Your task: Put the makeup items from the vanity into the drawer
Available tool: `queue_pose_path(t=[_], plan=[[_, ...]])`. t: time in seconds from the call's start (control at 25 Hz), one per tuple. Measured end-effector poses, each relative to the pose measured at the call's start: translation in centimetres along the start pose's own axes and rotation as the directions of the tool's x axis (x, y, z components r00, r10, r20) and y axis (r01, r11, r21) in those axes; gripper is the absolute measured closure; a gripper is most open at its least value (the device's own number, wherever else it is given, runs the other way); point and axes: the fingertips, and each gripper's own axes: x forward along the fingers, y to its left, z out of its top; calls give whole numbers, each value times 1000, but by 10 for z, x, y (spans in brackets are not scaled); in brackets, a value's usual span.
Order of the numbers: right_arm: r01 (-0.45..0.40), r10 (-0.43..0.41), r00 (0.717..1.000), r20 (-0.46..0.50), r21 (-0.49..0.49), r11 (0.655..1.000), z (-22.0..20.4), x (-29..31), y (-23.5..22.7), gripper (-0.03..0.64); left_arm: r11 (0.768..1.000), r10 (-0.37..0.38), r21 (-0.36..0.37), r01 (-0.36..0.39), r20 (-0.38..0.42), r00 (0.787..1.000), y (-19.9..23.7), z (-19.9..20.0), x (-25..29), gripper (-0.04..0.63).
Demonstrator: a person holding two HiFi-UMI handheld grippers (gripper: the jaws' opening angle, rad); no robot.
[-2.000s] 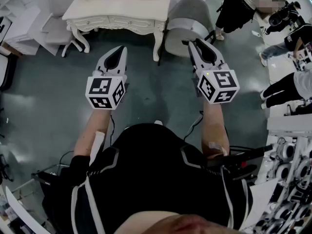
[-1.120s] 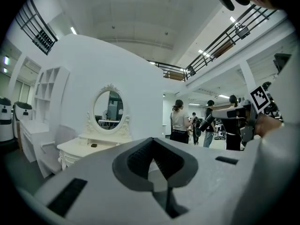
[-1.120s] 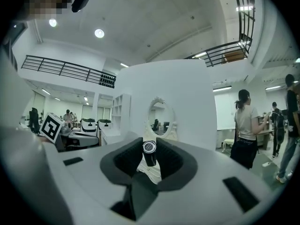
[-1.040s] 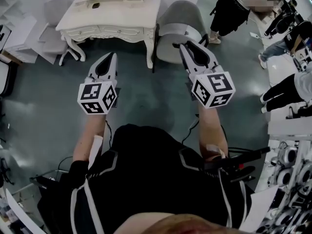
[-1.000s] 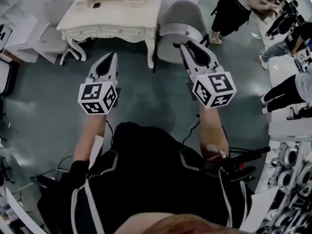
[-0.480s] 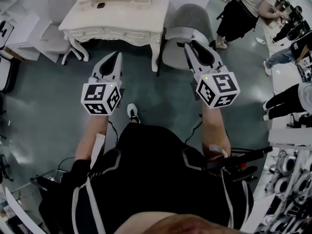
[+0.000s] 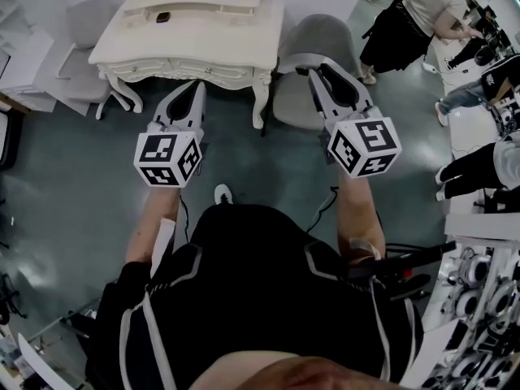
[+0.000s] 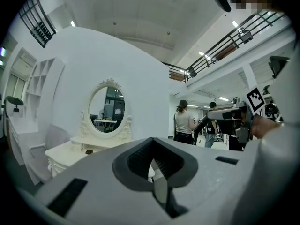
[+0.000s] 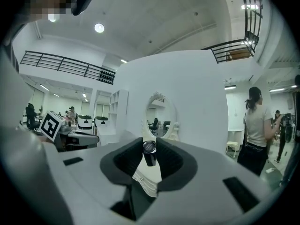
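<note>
The white vanity point(image 7: 227, 31) with its oval mirror point(image 8: 107, 108) stands ahead of me, its drawers point(image 7: 175, 69) closed along the front. One small dark item point(image 7: 163, 17) lies on its top. My right gripper point(image 7: 318, 71) is held out over the floor, short of the vanity, and is shut on a small dark tube point(image 9: 149, 153) with a shiny cap, pinched upright between its tips. My left gripper point(image 7: 197, 85) is level with it to the left. Its jaws meet at the tips with nothing between them point(image 8: 152, 142).
A grey padded chair point(image 7: 313, 43) stands just right of the vanity, under my right gripper. A second grey chair point(image 7: 81, 31) is at the vanity's left. People point(image 7: 410, 15) stand at the far right by benches point(image 7: 479, 291) packed with equipment. Grey floor point(image 7: 73, 185) lies between me and the vanity.
The person has stepped toward the vanity, which now lies more squarely ahead. Both grippers keep the same pose; the right one still holds the tube.
</note>
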Motion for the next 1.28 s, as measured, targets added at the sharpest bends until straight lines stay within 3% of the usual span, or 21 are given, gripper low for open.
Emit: queue_pose_path(t=[0.16, 0.68, 0.92, 1.28], plan=[[6, -6, 1000, -9, 1, 1000, 1, 36, 1, 523, 999, -26, -40, 26, -13, 1000, 30, 0, 21, 592], [63, -62, 997, -46, 24, 998, -2, 135, 4, 523, 996, -83, -36, 82, -31, 996, 117, -2, 70, 592], [47, -46, 997, -69, 8, 999, -5, 172, -7, 523, 996, -79, -34, 77, -45, 996, 136, -8, 97, 592], [-23, 24, 998, -60, 5, 1000, -9, 231, -54, 523, 1000, -11, -4, 11, -63, 998, 153, -6, 157, 592]])
